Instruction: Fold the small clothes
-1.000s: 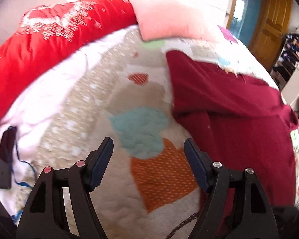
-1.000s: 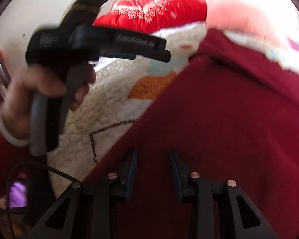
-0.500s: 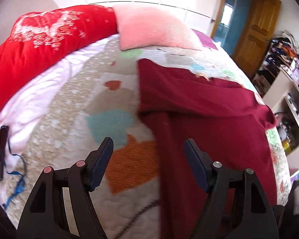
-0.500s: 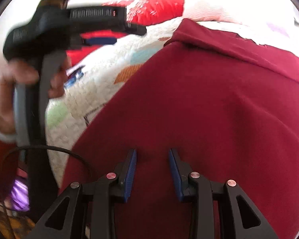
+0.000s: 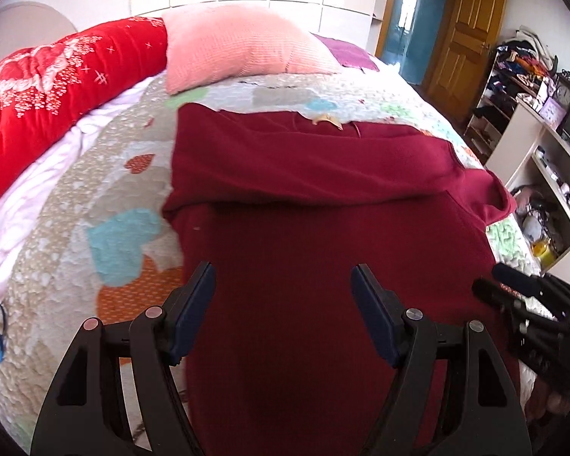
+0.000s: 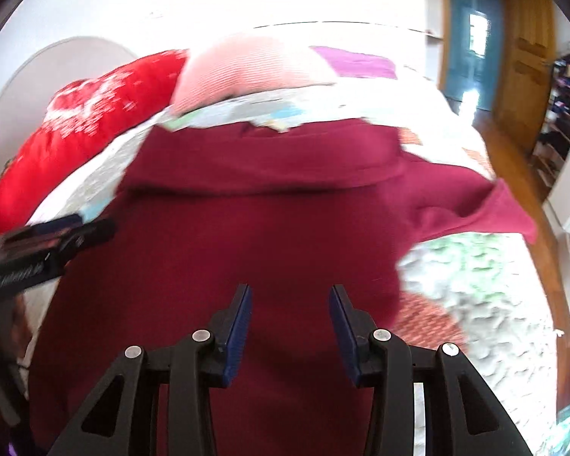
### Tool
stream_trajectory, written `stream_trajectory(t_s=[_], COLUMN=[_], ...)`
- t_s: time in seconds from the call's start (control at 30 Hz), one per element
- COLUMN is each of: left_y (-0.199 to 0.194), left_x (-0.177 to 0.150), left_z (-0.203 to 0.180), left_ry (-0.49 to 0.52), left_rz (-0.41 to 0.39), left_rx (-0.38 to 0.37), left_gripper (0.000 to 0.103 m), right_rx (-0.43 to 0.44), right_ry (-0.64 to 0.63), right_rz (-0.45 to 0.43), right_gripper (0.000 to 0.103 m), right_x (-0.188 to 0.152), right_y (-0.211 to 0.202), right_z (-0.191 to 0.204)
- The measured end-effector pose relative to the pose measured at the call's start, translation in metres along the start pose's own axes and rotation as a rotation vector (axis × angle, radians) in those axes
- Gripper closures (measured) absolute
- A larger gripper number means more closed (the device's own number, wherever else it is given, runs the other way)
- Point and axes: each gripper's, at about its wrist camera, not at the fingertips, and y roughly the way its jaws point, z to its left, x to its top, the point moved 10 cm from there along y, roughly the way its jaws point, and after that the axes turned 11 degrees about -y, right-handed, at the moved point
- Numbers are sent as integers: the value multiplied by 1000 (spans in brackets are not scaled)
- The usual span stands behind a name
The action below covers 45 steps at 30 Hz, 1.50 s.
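Note:
A dark red garment [image 5: 323,205] lies spread on a patchwork quilt [image 5: 95,197], with a fold across its far part and a sleeve hanging to the right. It also fills the right wrist view [image 6: 247,220]. My left gripper [image 5: 283,285] is open and empty above the garment's near left part. My right gripper [image 6: 290,304] is open and empty above the garment's near middle. The right gripper shows at the right edge of the left wrist view [image 5: 532,311]. The left gripper shows at the left edge of the right wrist view [image 6: 38,250].
A pink pillow [image 5: 239,45] and a red blanket [image 5: 49,87] lie at the bed's head. Shelves with clutter [image 5: 543,121] and a wooden door [image 5: 471,26] stand to the right. The bed's right edge [image 6: 513,266] drops to a wooden floor.
Both grippers have swung right over the garment. The left gripper, earlier over bare quilt, is now above the red fabric. The right gripper's jaws have opened wider.

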Motion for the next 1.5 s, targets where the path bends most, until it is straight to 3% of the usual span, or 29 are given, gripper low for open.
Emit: stream_trajectory(t_s=[0.07,0.13,0.33,0.67,0.87,1.03,1.07,1.13,1.17,1.3,1.4,1.5], left_y=[8,17,40,52,55,58,59,60,61,63,60,42], left_x=[-2,-6,-25,-26,-28,-27,-27,-27,-27,-24,-22,-8], left_z=[-5,-7,-7,-11,-14,-15,-15,-15,-15,-15,-14,-6], left_ry=[7,15,53,25,41,37,38,37,35,32,19,-64], left_rz=[19,38,99,101,86,88,89,90,90,88,93,76], left_rx=[-1,1,34,12,28,21,19,12,10,3,-16,-75], left_gripper=[29,29,29,28,24,21,20,19,18,17,17,17], right_rx=[-44,-23,47,-287,-292,-244,-192,-117,-113,-149,-111,1], right_ry=[24,48,120,394,589,679,706,700,663,594,593,497], right_rz=[39,89,0,-23,77,178,156,98,91,48,-98,-242], right_gripper=[59,59,58,51,50,52,57,89,94,96,96,96], right_x=[-4,-22,-16,29,48,38,36,37,36,32,49,97], right_y=[10,15,-5,2,62,113,121,122,117,81,33,-16], right_z=[-12,-15,-32,-221,-306,-336,-335,-332,-329,-330,-325,-285])
